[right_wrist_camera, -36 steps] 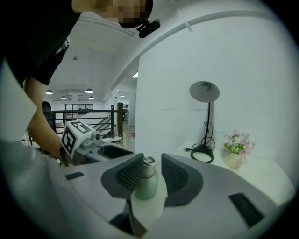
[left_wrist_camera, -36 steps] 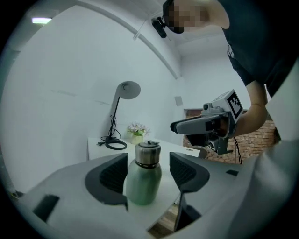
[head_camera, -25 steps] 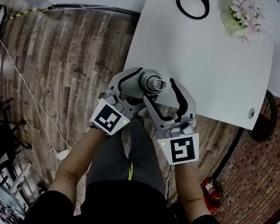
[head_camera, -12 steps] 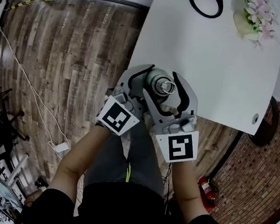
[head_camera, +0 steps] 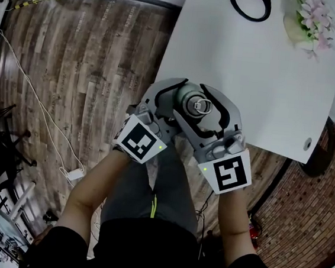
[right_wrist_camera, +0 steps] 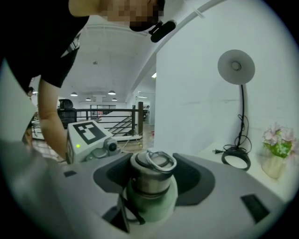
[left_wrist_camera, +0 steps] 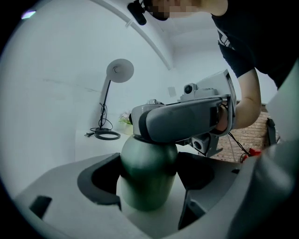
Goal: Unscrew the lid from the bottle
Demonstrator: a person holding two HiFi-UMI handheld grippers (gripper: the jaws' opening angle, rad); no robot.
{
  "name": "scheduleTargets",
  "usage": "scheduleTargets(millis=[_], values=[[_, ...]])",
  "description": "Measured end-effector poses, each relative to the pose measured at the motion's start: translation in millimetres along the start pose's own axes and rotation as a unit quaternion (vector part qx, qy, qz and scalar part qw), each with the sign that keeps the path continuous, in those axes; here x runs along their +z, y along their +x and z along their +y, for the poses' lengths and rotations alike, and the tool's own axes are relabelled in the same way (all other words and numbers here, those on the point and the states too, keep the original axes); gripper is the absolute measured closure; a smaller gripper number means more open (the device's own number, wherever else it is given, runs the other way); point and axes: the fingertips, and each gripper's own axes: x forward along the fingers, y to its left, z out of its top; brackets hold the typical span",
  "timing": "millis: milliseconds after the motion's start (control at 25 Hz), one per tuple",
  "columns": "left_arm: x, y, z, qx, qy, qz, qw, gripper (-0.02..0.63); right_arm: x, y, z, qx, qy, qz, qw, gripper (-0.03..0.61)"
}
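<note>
A dark green metal bottle (head_camera: 185,96) is held in the air in front of the person, just off the table's near edge. My left gripper (head_camera: 175,101) is shut on its body (left_wrist_camera: 148,172), with a pad pressing each side. The steel lid (head_camera: 200,108) with a ring handle on top (right_wrist_camera: 153,169) sits on the bottle's neck. My right gripper (head_camera: 202,110) reaches in from the right with the lid between its jaws. They are closing round the lid, and a thin gap still shows at the pads (right_wrist_camera: 194,179).
A white table (head_camera: 252,68) lies just beyond the bottle. On its far side stand a lamp with a black ring base (head_camera: 249,3) and a vase of pink flowers (head_camera: 312,23). Wood floor with a cable (head_camera: 33,107) is to the left, and the person's legs are below.
My right gripper has swung its marker cube out to the right and drawn its jaws in round the lid. The left gripper still holds the bottle in about the same place.
</note>
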Motion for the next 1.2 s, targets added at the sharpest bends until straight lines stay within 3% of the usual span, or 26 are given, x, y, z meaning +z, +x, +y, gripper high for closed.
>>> scheduleTargets(millis=[160,320,440,560,960,1120,1200], values=[[2.8,-0.5,1.3,-0.003,0.002,-0.001,1.0,0.255,5.3,1.7,9.7,0.115,-0.065,-0.002,0.991,0.316],[7.4,1.6,1.9,-0.006,0.011,-0.005,0.9999,0.255,4.8,-1.6,16.5,0.241,-0.082,0.009,0.967,0.316],[7.2,0.3,2.2,-0.006,0.011,-0.005,0.9999,0.255,4.5,-1.0,20.1,0.288,-0.085,0.023,0.954,0.316],[7.3,0.2,2.8,-0.005,0.012,-0.006,0.9999,0.253,3.5,-0.9,21.1,0.295,-0.091,0.025,0.951,0.316],[6.9,0.7,2.4,-0.006,0.012,-0.003,0.9999,0.255,3.7,-1.2,19.1,0.273,-0.074,0.013,0.959,0.314],[7.1,0.7,2.2,-0.005,0.014,-0.002,0.9999,0.255,1.9,-8.9,15.3,0.25,-0.063,0.015,0.966,0.275],[6.7,0.6,1.9,-0.005,0.014,-0.001,0.9999,0.255,-2.9,-14.2,8.8,0.218,-0.059,0.024,0.974,0.262]])
